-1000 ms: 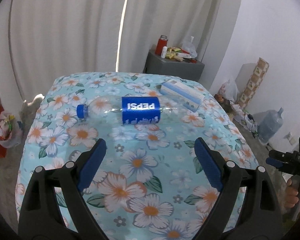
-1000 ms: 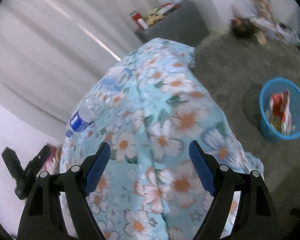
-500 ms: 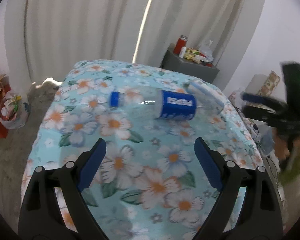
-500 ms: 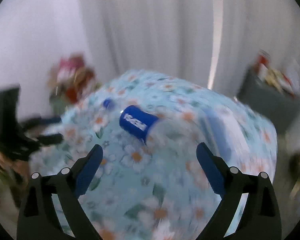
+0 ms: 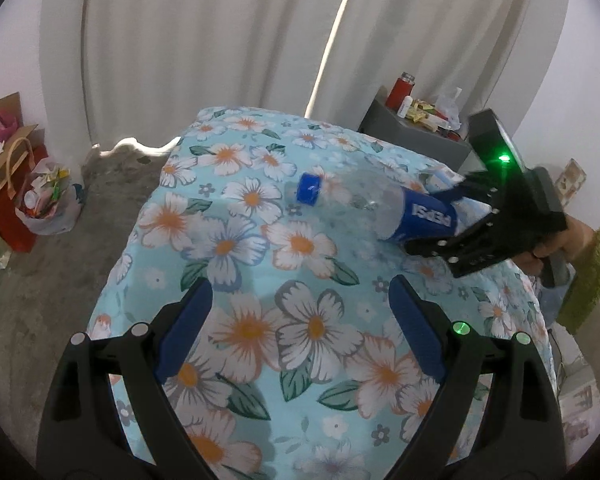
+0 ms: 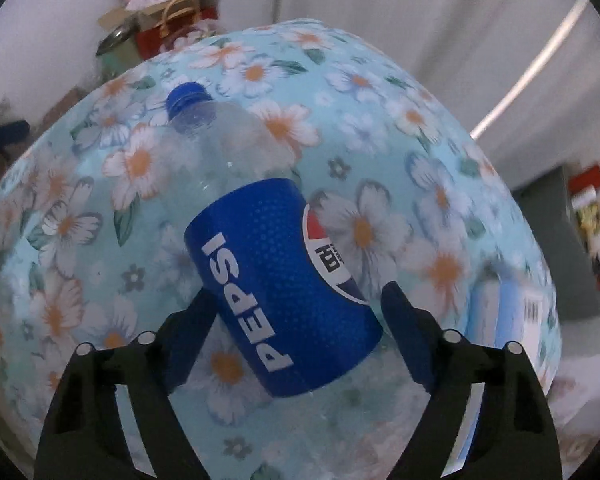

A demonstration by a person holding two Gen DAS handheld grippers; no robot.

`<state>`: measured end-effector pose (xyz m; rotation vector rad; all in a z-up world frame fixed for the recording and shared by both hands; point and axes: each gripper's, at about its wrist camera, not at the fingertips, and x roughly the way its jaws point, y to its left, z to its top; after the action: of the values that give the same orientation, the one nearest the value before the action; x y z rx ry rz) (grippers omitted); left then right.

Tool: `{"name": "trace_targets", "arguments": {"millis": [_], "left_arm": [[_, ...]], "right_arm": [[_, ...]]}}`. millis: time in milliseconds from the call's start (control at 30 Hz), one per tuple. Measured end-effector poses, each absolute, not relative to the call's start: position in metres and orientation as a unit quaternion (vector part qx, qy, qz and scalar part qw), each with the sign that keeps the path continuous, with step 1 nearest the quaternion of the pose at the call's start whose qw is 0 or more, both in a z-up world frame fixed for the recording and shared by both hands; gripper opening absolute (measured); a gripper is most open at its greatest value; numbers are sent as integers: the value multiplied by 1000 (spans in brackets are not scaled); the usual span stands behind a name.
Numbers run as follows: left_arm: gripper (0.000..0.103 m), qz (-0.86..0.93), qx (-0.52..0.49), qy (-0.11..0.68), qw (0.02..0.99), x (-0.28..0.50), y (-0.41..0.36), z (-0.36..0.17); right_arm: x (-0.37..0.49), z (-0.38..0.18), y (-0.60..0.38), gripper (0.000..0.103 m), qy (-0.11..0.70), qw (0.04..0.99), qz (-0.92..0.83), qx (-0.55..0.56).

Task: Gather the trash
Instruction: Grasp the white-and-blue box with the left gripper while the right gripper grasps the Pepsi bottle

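An empty clear Pepsi bottle (image 5: 364, 204) (image 6: 276, 280) with a blue cap and blue label lies on its side on the flowered blue tablecloth (image 5: 236, 248). My right gripper (image 6: 296, 304) points steeply down over the bottle's label end. Its jaws are closing, and the pads touch both sides of the bottle. In the left wrist view the right gripper (image 5: 440, 220) comes in from the right, held by a hand. My left gripper (image 5: 300, 292) hangs open and empty over the cloth, nearer than the bottle.
A white and blue box (image 6: 508, 320) lies on the cloth just beyond the bottle. A grey side table (image 5: 412, 136) with a red flask and small items stands behind. Gift bags (image 5: 16, 184) sit on the floor at the left. White curtains close off the back.
The right gripper has swung in from beside the table and now straddles the bottle's label end. The left gripper drifted left, so the bottle now sits further right in its view.
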<state>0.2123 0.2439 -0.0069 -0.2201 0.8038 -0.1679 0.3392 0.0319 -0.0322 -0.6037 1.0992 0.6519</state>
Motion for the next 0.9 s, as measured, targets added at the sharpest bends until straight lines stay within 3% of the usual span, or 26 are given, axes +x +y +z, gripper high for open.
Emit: {"name": "trace_targets", "arguments": {"millis": [67, 433, 733, 900], "left_arm": [[85, -85, -107, 389, 911, 216, 241, -7], [85, -159, -126, 423, 883, 263, 166, -4], [87, -220, -232, 537, 781, 371, 23, -30], [88, -137, -198, 547, 802, 416, -36, -36]], "right_arm": [[332, -29, 18, 69, 522, 761, 286, -258], [202, -33, -136, 65, 611, 769, 182, -45], [88, -49, -241, 65, 567, 807, 54, 158], [69, -57, -251, 65, 535, 818, 48, 207]]}}
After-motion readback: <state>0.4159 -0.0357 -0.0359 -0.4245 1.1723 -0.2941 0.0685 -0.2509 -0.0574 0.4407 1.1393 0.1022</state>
